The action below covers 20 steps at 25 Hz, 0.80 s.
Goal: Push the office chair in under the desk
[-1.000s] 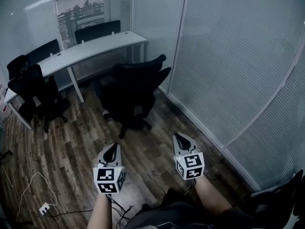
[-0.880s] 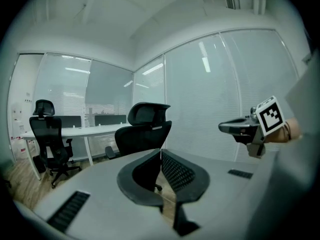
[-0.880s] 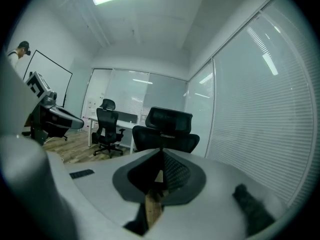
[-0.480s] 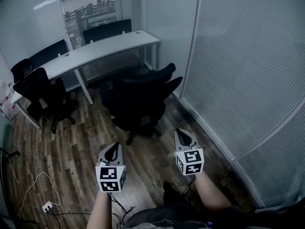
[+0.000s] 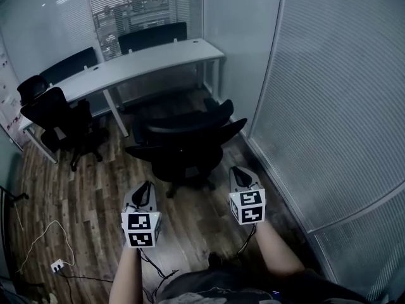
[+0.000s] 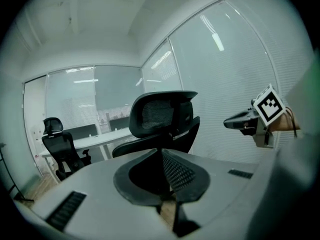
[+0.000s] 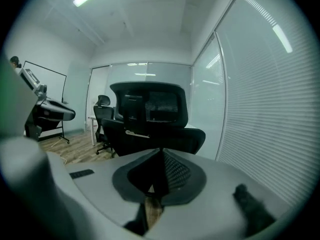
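Matt mesh office chair (image 5: 186,141) on wood-grain floor (image 5: 82,189).

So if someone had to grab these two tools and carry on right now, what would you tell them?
Grippers: left hand-held gripper jaws shut, empty; right hand-held gripper jaws shut, empty.
Both point toward the office chair; neither touches it.
The chair stands clear of the white desk, its back toward you.
Done: nothing yet.
To do: reach the backrest and push the chair in under the desk.
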Tool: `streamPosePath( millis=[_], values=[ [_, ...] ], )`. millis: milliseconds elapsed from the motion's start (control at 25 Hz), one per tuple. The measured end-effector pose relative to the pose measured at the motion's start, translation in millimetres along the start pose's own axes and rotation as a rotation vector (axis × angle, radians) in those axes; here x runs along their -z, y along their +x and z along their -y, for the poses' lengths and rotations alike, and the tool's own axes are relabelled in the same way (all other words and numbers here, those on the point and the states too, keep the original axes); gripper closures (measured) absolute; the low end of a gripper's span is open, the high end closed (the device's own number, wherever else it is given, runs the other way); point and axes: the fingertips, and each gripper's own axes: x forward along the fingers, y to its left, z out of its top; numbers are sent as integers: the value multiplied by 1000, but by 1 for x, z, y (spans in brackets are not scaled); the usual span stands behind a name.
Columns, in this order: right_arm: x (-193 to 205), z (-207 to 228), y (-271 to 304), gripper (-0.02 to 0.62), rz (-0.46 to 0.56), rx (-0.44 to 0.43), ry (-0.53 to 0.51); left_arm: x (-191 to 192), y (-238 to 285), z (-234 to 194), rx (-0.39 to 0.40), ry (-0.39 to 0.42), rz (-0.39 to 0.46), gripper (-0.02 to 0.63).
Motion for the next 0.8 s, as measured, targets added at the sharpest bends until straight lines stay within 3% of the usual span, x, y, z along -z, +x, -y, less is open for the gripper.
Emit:
streamPosePath(
  millis=[200, 320, 360, 440, 600, 800],
  values=[
    [-11, 23, 32, 569, -4, -52, -51, -8, 27, -2, -67, -26, -20, 589],
    [-13, 37, 51, 559, -10, -65, -107, -11, 44, 8, -53, -43, -43, 583],
    [-15, 39, 56, 526, -15, -69, -126, -13, 49, 12, -35, -29, -51, 548],
    [-19, 38, 66, 461, -31, -78, -165, -15, 59, 14, -8, 29, -72, 420],
    [-19, 37, 87, 415, -31, -56, -294, -10, 79, 4, -40, 193, -87, 352],
    [-28, 38, 116, 350, -17, -24, -418, -8, 108, -12, -58, 302, -112, 299]
  ],
)
